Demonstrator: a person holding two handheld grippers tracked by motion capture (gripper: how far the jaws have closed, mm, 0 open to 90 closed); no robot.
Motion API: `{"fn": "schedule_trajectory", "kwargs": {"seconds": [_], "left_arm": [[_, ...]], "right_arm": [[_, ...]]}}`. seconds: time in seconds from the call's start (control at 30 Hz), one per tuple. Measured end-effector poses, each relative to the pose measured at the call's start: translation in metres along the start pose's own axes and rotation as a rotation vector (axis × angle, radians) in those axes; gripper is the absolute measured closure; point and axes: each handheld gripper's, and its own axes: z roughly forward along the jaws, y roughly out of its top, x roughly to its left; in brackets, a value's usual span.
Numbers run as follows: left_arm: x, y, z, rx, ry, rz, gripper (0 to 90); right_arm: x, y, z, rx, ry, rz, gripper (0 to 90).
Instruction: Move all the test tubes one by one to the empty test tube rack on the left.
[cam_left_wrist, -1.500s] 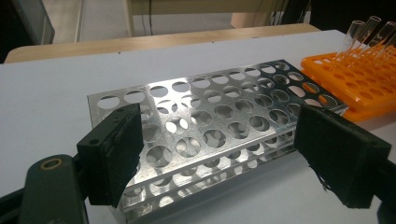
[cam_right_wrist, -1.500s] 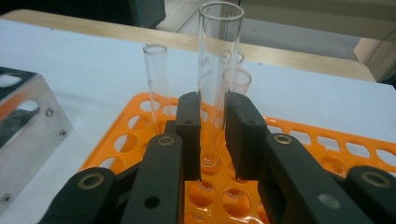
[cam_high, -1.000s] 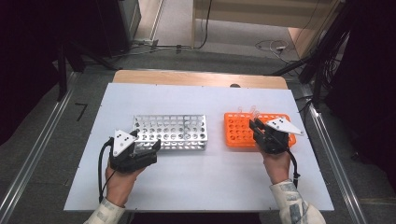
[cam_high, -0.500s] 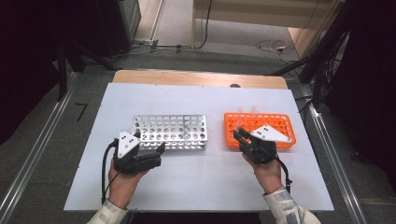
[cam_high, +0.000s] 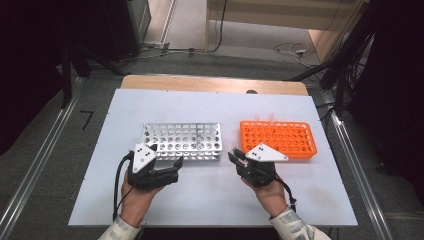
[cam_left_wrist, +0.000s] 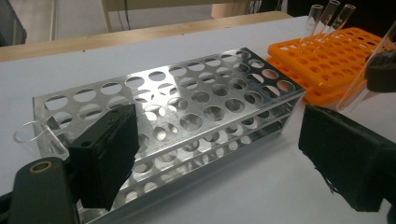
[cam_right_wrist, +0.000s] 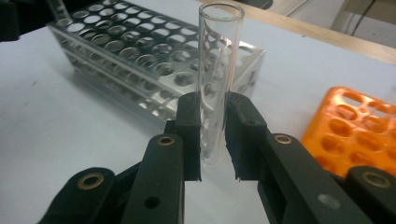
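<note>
1. Between the metal rack (cam_high: 182, 141) and the orange rack (cam_high: 278, 138), the right tool (cam_right_wrist: 213, 135) clamps a clear glass tube (cam_right_wrist: 215, 79) upright above the tabletop (cam_high: 210, 200).
2. Left tool (cam_left_wrist: 219, 154) gapes wide, empty, beside the metal rack.

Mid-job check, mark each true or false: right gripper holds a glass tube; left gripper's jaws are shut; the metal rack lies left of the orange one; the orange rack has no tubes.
1. The right gripper clamps a glass test tube: true.
2. The left gripper is shut: false, its jaws stand apart with nothing between them.
3. The metal rack lies left of the orange rack in the high view: true.
4. The orange rack has no tubes: false, three tubes stand at its far edge.
</note>
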Motion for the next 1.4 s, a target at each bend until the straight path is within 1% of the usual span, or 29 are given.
{"fn": "schedule_trajectory", "kwargs": {"seconds": [0.03,0.07,0.3,0.43,0.5,0.63,0.77,0.87,0.9,0.93,1.23,1.4], "left_arm": [[-0.002,0.0,0.0,0.0,-0.005,0.004,12.4],[-0.004,0.0,0.001,0.0,-0.008,0.006,12.4],[-0.02,-0.002,0.002,0.0,-0.053,0.035,14.1],[-0.029,-0.003,0.003,0.004,-0.08,0.054,15.6],[-0.033,-0.004,0.004,0.005,-0.093,0.057,16.7],[-0.039,-0.006,0.006,0.009,-0.128,0.07,22.8],[-0.044,-0.008,0.008,0.01,-0.188,0.071,33.8],[-0.046,-0.01,0.009,0.015,-0.212,0.081,42.7],[-0.046,-0.01,0.009,0.014,-0.216,0.081,48.2],[-0.047,-0.01,0.009,0.013,-0.218,0.08,48.2],[-0.047,-0.011,0.009,0.018,-0.209,0.093,70.9],[-0.048,-0.011,0.009,0.016,-0.205,0.101,73.9]], "right_arm": [[0.007,-0.001,0.003,0.005,0.016,-0.011,73.8],[0.007,-0.001,0.003,0.005,0.016,-0.011,73.8],[0.034,-0.005,0.017,0.036,0.075,-0.068,73.8],[0.047,-0.006,0.024,0.047,0.108,-0.089,73.8],[0.052,-0.007,0.026,0.054,0.121,-0.093,73.8],[0.06,-0.007,0.03,0.062,0.141,-0.106,73.8],[0.066,-0.007,0.032,0.065,0.159,-0.105,73.8],[0.07,-0.008,0.034,0.065,0.175,-0.11,73.7],[0.072,-0.008,0.034,0.068,0.182,-0.111,73.8],[0.072,-0.008,0.034,0.068,0.182,-0.111,73.8],[0.078,-0.007,0.033,0.068,0.202,-0.104,73.8],[0.078,-0.007,0.033,0.07,0.204,-0.104,73.7]]}}
